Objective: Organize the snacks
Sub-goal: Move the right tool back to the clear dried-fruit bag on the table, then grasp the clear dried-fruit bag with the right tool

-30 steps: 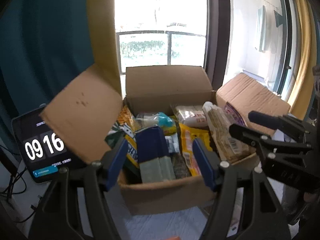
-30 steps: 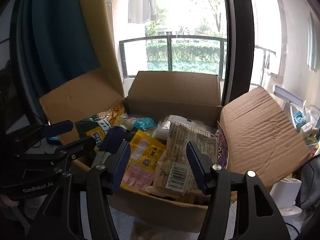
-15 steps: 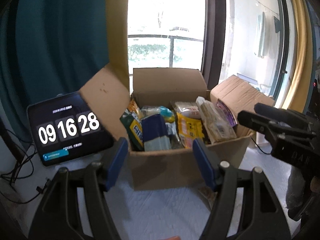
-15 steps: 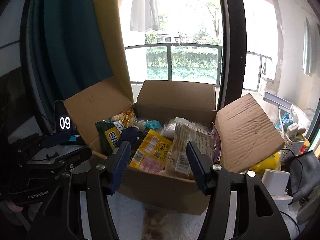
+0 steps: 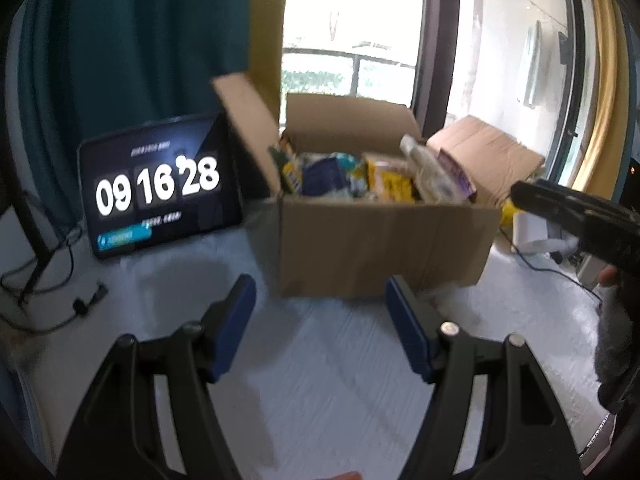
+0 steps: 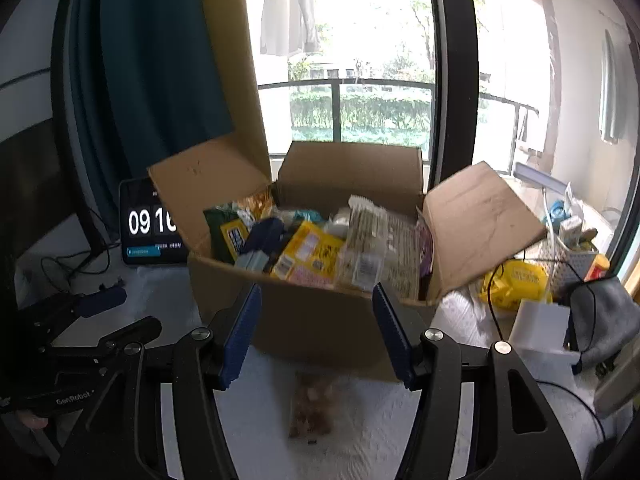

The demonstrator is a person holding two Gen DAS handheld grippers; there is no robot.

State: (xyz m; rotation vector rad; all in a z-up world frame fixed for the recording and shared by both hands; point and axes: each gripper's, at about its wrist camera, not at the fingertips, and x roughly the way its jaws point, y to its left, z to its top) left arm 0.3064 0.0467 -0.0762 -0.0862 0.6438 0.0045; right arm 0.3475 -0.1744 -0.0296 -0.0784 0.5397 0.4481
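Cardboard box of snacks stands at mid-desk, flaps open; a small packet lies before it. Judged step: choosing a first snack. Left gripper and right gripper both released, empty, tilted downward toward the box; next, reach in.

Bare tabletop lies open before the snack-crammed box.

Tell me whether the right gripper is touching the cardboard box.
Apart. In the left wrist view the right gripper hangs in the air to the right of the cardboard box, with floor and clutter showing between them. Its jaws are open and empty.
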